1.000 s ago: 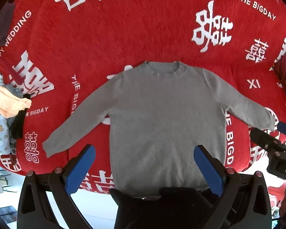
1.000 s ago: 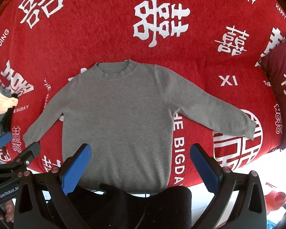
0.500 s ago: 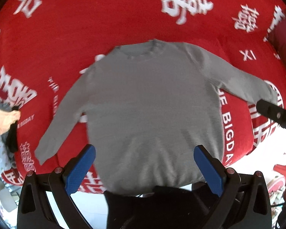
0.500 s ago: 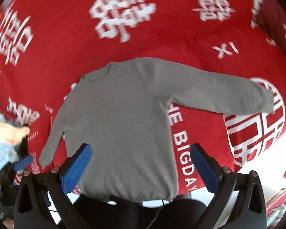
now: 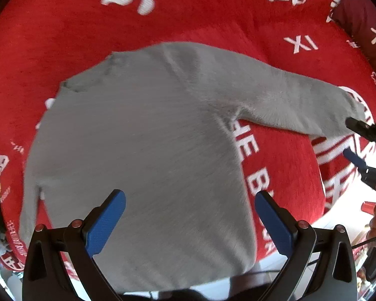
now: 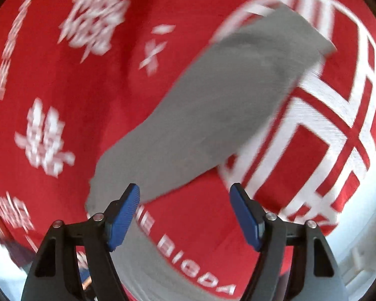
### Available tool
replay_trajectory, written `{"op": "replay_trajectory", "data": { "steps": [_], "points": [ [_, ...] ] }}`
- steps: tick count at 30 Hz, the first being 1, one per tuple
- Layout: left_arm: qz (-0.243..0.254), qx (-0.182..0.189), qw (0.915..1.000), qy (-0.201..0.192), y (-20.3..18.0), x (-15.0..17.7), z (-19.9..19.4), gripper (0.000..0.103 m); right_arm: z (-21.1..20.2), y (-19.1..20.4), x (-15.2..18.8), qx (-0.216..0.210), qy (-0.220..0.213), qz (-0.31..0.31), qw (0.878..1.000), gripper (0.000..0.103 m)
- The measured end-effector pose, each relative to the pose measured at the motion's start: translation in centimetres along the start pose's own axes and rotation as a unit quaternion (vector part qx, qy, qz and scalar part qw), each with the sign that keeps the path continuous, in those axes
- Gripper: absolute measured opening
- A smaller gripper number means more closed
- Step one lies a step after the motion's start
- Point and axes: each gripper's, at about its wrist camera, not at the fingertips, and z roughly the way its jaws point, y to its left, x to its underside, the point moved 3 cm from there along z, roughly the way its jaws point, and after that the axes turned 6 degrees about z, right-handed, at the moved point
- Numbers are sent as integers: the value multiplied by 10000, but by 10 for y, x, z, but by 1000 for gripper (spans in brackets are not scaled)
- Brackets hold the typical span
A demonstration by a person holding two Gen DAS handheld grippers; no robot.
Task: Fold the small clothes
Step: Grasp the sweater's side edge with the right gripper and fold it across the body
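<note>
Item: grey sweater [image 5: 143, 155], flat and face-up on the red wedding blanket [image 5: 188, 20], sleeves spread.

Right gripper [image 6: 185, 200] — jaws spread wide, holding nothing, poised over the right sleeve [image 6: 225, 105] short of its cuff [image 6: 305, 32].

Left gripper [image 5: 188, 205] — likewise released, hovering above the sweater's body.

Handling, as we judge it: we should pinch the cuff cleanly, lift only slightly, and lay the sleeve straight across the chest — the view is blurred, so we slow first.

Bright, even daylight, shadows soft. Right wrist view heavily motion-blurred: white lettering on the red woven blanket [image 6: 62, 80] smeared. Left wrist view mildly blurred. Fisheye bends edges, dark corner vignette.
</note>
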Motion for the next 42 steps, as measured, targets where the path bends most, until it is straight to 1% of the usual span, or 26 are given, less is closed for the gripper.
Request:
{"op": "replay_trajectory", "data": {
  "steps": [2, 4, 7, 10, 14, 15, 17, 18, 20, 22, 24, 27, 29, 31, 33, 34, 35, 36, 37, 38, 39, 40, 41, 42],
  "points": [
    [-54, 24, 10000, -28, -7, -6, 12, 103, 10, -20, -15, -270, -42, 291, 9992, 77],
    [-101, 48, 9999, -63, -15, -14, 28, 103, 20, -32, -24, -544, -19, 457, 9975, 77],
    [-155, 58, 9998, -93, -22, -22, 45, 103, 29, -35, -30, -1245, 90, 551, 9906, 78],
    [-204, 39, 9996, -210, -25, -27, 51, 103, 33, -30, -33, -1546, 127, 474, 9868, 77],
    [-325, -42, 9988, -357, -22, -29, 49, 103, 38, -21, -41, -1904, 28, 668, 9794, 77],
    [-384, -68, 9984, -407, -20, -29, 48, 103, 39, -17, -42, -1960, -8, 721, 9779, 75],
    [-499, -120, 9974, -510, -13, -31, 46, 103, 42, -16, -44, -2143, 35, 842, 9731, 45],
    [-546, -154, 9969, -539, -8, -31, 46, 103, 48, -14, -45, -2318, 161, 984, 9676, 9],
    [-608, -240, 9963, -566, 2, -30, 45, 103, 46, -13, -47, -2546, 171, 1122, 9604, 8],
    [-679, -309, 9954, -603, 15, -29, 46, 103, 40, 6, -48, -2761, 147, 947, 9563, 8],
    [-843, -381, 9936, -647, 37, -27, 47, 103, 33, 32, -46, -2867, 204, 597, 9559, 8],
    [-1188, -475, 9896, -659, 74, -22, 54, 103, 28, 94, -32, -2899, 406, -303, 9557, 8],
    [-1418, -541, 9861, -676, 99, -17, 55, 103, 30, 138, -14, -2891, 578, -941, 9509, 8],
    [-1696, -586, 9814, -676, 129, -7, 57, 103, 38, 181, 13, -2859, 776, -1582, 9419, 8],
    [-1929, -618, 9767, -707, 159, 7, 56, 103, 54, 228, 53, -2714, 998, -2368, 9275, 8],
    [-1993, -642, 9752, -719, 171, 13, 56, 103, 62, 245, 73, -2613, 1077, -2704, 9203, 8],
    [-2048, -675, 9738, -729, 181, 19, 55, 103, 73, 264, 96, -2464, 1162, -3089, 9112, 8],
    [-2123, -731, 9717, -737, 195, 26, 55, 103, 89, 284, 126, -2224, 1273, -3542, 8994, 9],
    [-2260, -804, 9679, -746, 215, 36, 54, 103, 105, 297, 153, -2018, 1392, -3901, 8875, 9],
    [-2381, -839, 9648, -743, 230, 44, 53, 103, 119, 303, 175, -1867, 1500, -4142, 8781, 9],
    [-2461, -861, 9626, -735, 241, 51, 53, 103, 140, 313, 204, -1627, 1653, -4463, 8643, 9],
    [-2629, -912, 9579, -709, 261, 63, 54, 103, 156, 316, 226, -1450, 1753, -4688, 8535, 9],
    [-2698, -941, 9558, -697, 269, 72, 55, 103, 177, 316, 253, -1173, 1858, -4962, 8399, 10],
    [-2828, -992, 9517, -659, 286, 85, 57, 103, 197, 314, 274, -893, 1954, -5167, 8287, 11]
  ]
}}
